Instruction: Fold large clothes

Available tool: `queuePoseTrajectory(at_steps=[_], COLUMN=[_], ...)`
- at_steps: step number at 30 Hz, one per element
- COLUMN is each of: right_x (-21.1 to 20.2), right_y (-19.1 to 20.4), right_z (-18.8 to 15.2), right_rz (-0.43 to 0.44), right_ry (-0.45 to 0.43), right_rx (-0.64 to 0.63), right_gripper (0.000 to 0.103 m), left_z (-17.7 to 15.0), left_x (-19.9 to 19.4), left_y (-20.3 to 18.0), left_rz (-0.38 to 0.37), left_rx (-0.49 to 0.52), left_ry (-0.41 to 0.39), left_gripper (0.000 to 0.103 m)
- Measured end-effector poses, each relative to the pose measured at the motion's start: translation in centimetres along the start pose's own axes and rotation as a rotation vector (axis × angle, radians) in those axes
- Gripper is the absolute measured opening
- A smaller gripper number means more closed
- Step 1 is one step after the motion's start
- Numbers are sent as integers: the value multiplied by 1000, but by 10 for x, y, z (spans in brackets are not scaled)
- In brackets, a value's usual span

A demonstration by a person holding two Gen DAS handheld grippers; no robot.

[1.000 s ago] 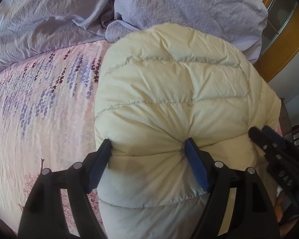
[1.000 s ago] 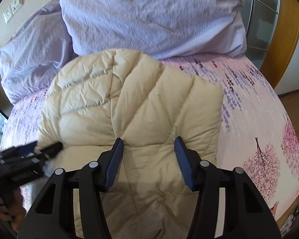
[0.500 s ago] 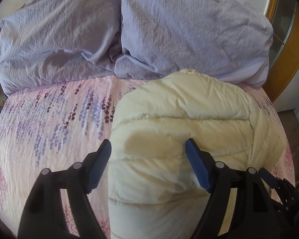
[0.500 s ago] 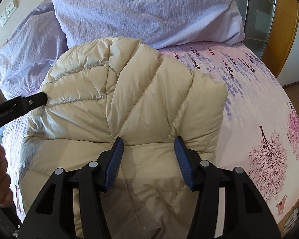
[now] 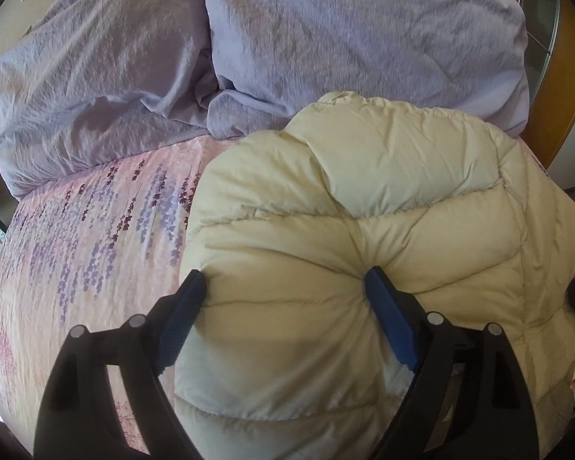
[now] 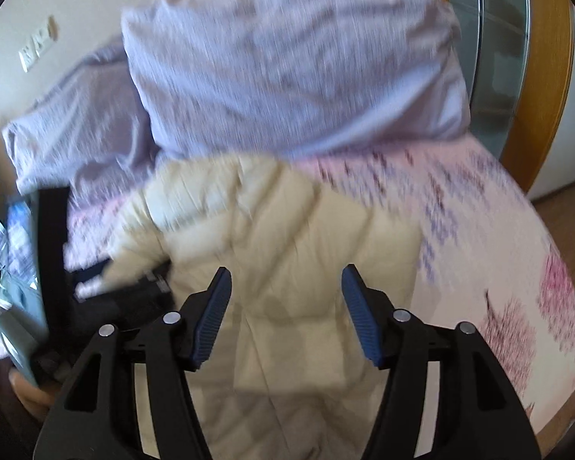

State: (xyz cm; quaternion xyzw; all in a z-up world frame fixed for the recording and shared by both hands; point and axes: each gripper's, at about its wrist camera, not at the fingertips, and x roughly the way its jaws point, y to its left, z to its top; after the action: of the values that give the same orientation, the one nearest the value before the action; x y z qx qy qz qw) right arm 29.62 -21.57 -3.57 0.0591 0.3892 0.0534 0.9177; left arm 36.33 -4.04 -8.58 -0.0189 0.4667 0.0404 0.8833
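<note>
Bed (image 5: pixel 80 253), floral sheet, carries everything. Entries run from its left side to its right.

Left side of bed: bare sheet, nothing on it. Two lilac pillows (image 5: pixel 345 38) are stacked along the head edge, so the working area is the middle and foot of the bed.

Centre to right: cream puffer jacket (image 5: pixel 383 191), lying in a thick padded bundle with its far end touching the pillows. Quilted panels are doubled over one another, which I read as at least one fold already made. It sits near the foot edge, probably to stay within reach of both tools.

Left tool (image 5: pixel 283 295): jaws are opening. A bulge of jacket is between them, and the seams pucker toward the right pad (image 5: pixel 387 322), so padding is bunched against it. The fabric looks pressed rather than lifted, and I judge this a release after pressing the fold down, since down filling springs back unless squeezed.

Right tool (image 6: pixel 285 303): jaws are opening, over the jacket's near part. Neither pad touches fabric; nothing is held. The right wrist view is motion-blurred, so detail is poor. The left tool shows dark at that view's left, low against the jacket's side.

Judgement: both tools are letting go so the bundle settles flat; puffy fill may reopen the fold.
</note>
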Motion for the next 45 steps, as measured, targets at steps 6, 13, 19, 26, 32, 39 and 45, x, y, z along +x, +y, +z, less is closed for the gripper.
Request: queuePoseTrajectory(at_steps=[6,13,19,26,32,39,45], right_x=[19,44,52,60,67,71,73], right_y=[3,-12,-12,-16,-19,-21,-21], right_z=[9,-11,-23,-31,-36,-38,-39], right_rz=[-39,-89,-101,-101,-97,-93,-96], right_ry=[-15,2,-22,-35,-56,-59,-61], right_rx=[-9,21,0,2,2,6,5], right_gripper=[65,66,69,77,82,85,86], left_z=[-2,-3,-3,-6,-9,-10,-12], left_x=[0,2,3,7,8,13,16], left_y=[-2,1,1,3,1,3,3], left_rz=[7,-8,-10,-7,9,9,5], left_rx=[1,-24,-26,-45,-49,-64,-67], left_ry=[-2,4,0,-8,-31,-37,-44], left_gripper=[87,91,93,98,100,101,101])
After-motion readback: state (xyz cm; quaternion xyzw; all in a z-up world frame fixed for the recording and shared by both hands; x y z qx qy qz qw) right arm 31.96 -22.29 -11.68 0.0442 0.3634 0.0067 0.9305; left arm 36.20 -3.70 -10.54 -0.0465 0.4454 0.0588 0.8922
